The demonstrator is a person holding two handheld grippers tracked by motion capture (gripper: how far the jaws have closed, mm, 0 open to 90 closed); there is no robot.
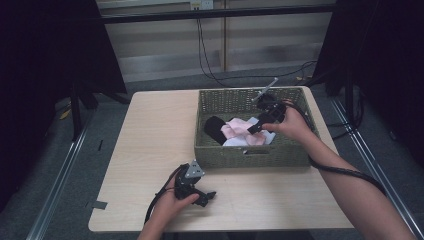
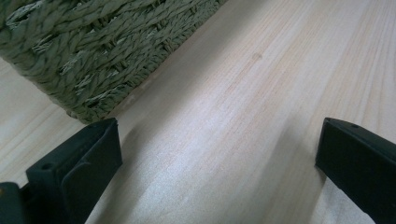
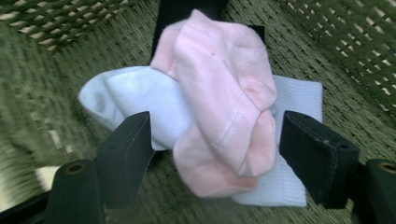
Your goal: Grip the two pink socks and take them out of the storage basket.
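While the left gripper (image 1: 206,196) rests open on the table (image 1: 150,140), the right gripper (image 3: 215,140) hangs open over pink socks (image 3: 224,102) in the basket (image 1: 250,156)

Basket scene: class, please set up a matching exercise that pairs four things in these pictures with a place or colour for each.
Things:
1. pink sock
2. black sock
3. left hand-held gripper
4. basket

Descriptions:
A. woven, olive green
B. rests on the table in front of the basket
C. lies on top of the white sock
D. lies at the left end of the sock pile

Pairs: 1-C, 2-D, 3-B, 4-A
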